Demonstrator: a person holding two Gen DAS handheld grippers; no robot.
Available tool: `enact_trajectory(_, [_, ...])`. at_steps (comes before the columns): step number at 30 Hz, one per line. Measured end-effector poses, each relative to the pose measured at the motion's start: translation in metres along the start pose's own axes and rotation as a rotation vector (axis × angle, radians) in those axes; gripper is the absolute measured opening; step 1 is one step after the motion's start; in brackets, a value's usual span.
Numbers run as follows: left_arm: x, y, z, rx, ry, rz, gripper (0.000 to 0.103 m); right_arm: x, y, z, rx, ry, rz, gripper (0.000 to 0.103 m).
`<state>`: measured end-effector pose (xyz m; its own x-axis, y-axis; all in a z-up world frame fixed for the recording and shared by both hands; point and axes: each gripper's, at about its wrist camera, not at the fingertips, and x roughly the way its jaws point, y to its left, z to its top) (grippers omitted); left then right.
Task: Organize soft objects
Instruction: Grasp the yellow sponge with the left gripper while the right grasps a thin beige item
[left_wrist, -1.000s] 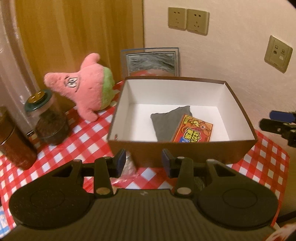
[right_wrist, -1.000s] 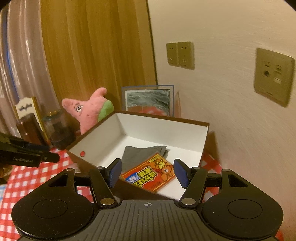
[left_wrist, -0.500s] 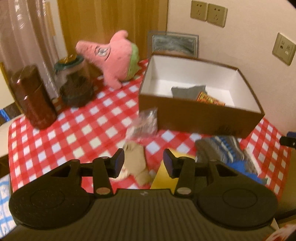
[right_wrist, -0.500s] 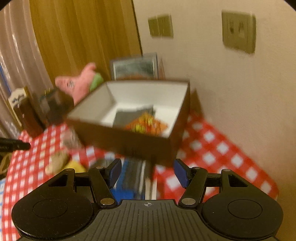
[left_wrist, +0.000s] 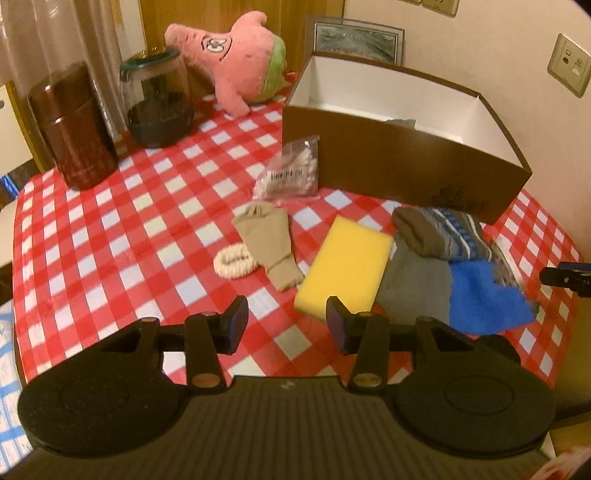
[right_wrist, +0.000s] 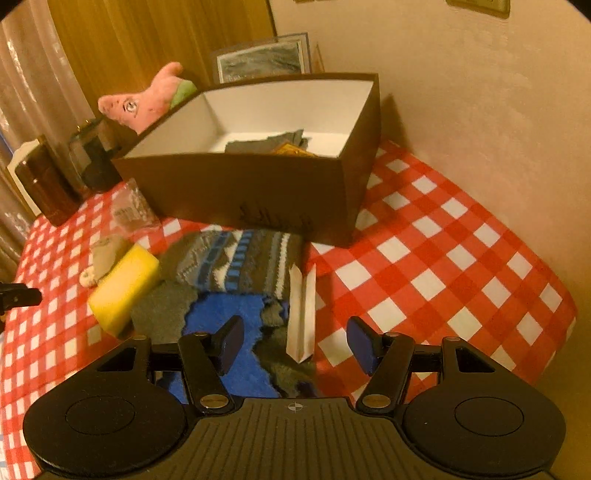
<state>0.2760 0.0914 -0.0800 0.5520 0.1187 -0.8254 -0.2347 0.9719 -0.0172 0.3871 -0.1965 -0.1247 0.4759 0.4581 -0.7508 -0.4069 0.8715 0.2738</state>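
A brown box (left_wrist: 399, 155) with a white inside stands at the back right; it (right_wrist: 258, 184) holds a grey cloth (right_wrist: 269, 142). In front of it lie a yellow sponge (left_wrist: 345, 266), a beige sock (left_wrist: 271, 240), a cream hair tie (left_wrist: 234, 260), a bag of cotton swabs (left_wrist: 291, 171), and striped socks (left_wrist: 439, 230) over a blue and grey cloth (left_wrist: 480, 299). My left gripper (left_wrist: 286, 325) is open and empty, above the table just before the sponge. My right gripper (right_wrist: 295, 341) is open and empty over the blue cloth (right_wrist: 229, 317) and a white folded paper (right_wrist: 303, 314).
A pink star plush (left_wrist: 240, 59) leans at the back, next to a glass jar (left_wrist: 159, 99) and a brown canister (left_wrist: 72, 125). A framed picture (left_wrist: 356, 37) stands behind the box against the wall. The red checked tablecloth (right_wrist: 443, 258) ends at the table's right edge.
Both grippers have pulled back and away from the box. The soft items on the cloth in front of it have come into view. Both stay open.
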Motion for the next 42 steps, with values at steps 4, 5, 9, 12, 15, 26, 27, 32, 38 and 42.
enact_trajectory(4, [0.003, -0.003, -0.006, 0.004, 0.01, 0.002, 0.044, 0.012, -0.003, -0.003, -0.001, 0.015, -0.008, 0.062])
enact_trajectory(5, [0.003, -0.004, -0.007, 0.008, 0.012, 0.005, 0.044, 0.014, -0.003, -0.003, 0.0, 0.018, -0.008, 0.062])
enact_trajectory(9, [0.008, -0.006, -0.008, 0.021, 0.021, 0.013, 0.044, 0.026, -0.003, -0.004, -0.007, 0.03, -0.013, 0.062])
enact_trajectory(12, [0.013, -0.008, -0.008, 0.022, 0.026, 0.012, 0.044, 0.035, -0.003, -0.005, -0.012, 0.036, -0.018, 0.062])
enact_trajectory(15, [0.017, -0.01, -0.009, 0.029, 0.034, 0.012, 0.044, 0.046, -0.004, -0.004, -0.012, 0.039, -0.032, 0.055])
enact_trajectory(26, [0.035, -0.017, -0.006, 0.08, 0.036, 0.008, 0.044, 0.078, -0.012, 0.002, 0.015, 0.066, -0.041, 0.031])
enact_trajectory(27, [0.036, -0.018, -0.006, 0.087, 0.035, 0.005, 0.044, 0.079, -0.012, 0.002, 0.012, 0.067, -0.038, 0.027])
enact_trajectory(32, [0.045, -0.025, -0.004, 0.138, 0.031, -0.018, 0.05, 0.082, -0.01, 0.003, -0.004, 0.068, -0.028, 0.004])
enact_trajectory(38, [0.06, -0.039, 0.002, 0.233, 0.037, -0.057, 0.063, 0.074, -0.015, 0.005, 0.007, 0.04, -0.041, 0.003])
enact_trajectory(42, [0.075, -0.046, 0.005, 0.298, 0.058, -0.051, 0.064, 0.068, -0.02, 0.007, 0.025, 0.029, -0.049, 0.003])
